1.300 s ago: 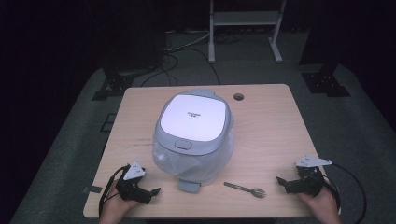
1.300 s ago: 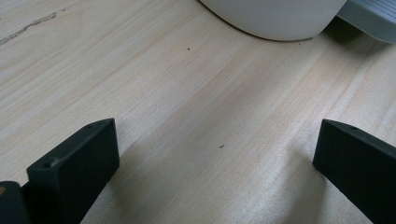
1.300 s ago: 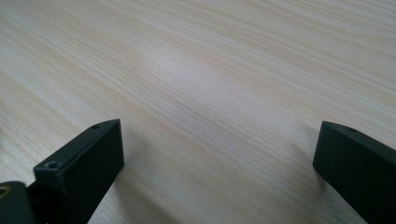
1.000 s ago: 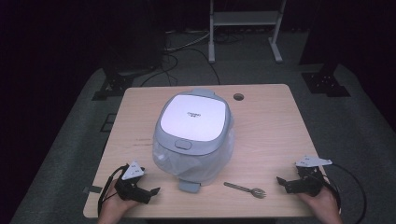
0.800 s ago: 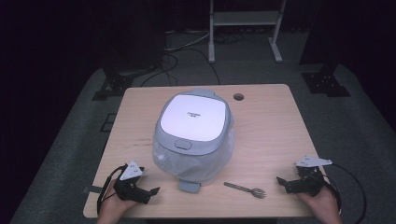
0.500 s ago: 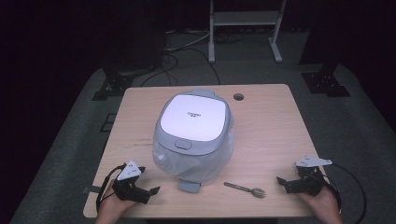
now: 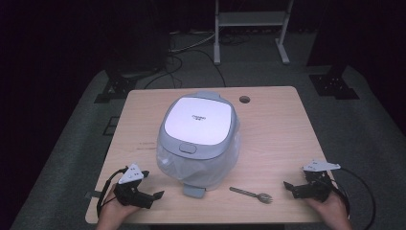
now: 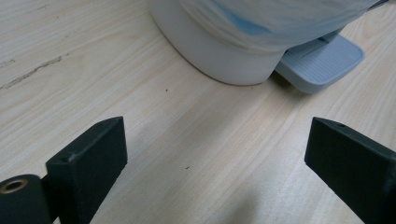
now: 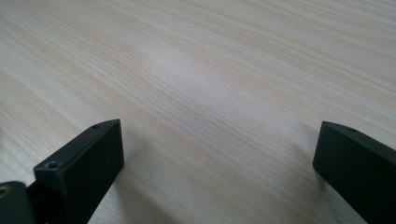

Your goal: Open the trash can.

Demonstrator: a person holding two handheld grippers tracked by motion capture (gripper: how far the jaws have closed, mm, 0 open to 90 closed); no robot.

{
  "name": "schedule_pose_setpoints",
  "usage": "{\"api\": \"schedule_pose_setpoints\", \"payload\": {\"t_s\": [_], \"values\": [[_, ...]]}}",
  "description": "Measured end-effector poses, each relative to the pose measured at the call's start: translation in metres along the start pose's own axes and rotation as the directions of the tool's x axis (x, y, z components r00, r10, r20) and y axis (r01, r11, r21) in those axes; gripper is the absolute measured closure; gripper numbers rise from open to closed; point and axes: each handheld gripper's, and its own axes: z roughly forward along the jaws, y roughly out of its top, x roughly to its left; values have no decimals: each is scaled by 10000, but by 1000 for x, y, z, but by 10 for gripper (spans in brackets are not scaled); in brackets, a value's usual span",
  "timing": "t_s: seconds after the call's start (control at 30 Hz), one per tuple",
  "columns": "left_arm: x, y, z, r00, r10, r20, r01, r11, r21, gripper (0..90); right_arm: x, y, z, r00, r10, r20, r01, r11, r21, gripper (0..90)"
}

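Rice cooker [image 7: 200, 139] sits at centre of the desk [image 7: 277, 129], lid shut, long axis running from upper frame to lower frame, latch button and grey foot tab facing the bottom edge. Left hand-held gripper [image 7: 152, 197] at lower left, jaws spread wide, empty, pointing right toward the cooker base. Right hand-held gripper [image 7: 288, 186] at lower right, jaws spread, empty, pointing left. Fork [image 7: 251, 194] lies between them, tines toward the right.

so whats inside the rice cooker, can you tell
No. The rice cooker's lid is shut, hiding the inside. Clear plastic film wraps the body; a grey tab sticks out at its base.
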Motion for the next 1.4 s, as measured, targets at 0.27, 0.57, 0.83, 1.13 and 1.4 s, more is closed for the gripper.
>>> {"api": "schedule_pose_setpoints", "payload": {"t_s": [0.27, 0.57, 0.83, 1.13, 1.4], "values": [[-3, 9, -7, 9999, -14, 126, 15, 9999, -119, 52, 0, 0, 0, 10000, 9, 1, -9, 10000, 1, 8], [-5, 18, -14, 9994, -150, 313, 162, 9991, -383, 80, 0, 0, 0, 10000, 3, 0, -3, 10000, 0, 8], [-7, 27, -24, 9985, -66, 547, 100, 9981, -612, 142, 0, 0, 0, 10000, -6, 2, 6, 10000, 9, 8], [-11, 39, -35, 9955, 149, 932, -64, 9958, -913, 249, 0, 0, 0, 10000, -11, 2, 11, 10000, 5, 8], [-14, 46, -46, 9946, 350, 980, -229, 9923, -1217, 433, 0, 0, 0, 10000, -3, 1, 3, 10000, 9, 8]]}}
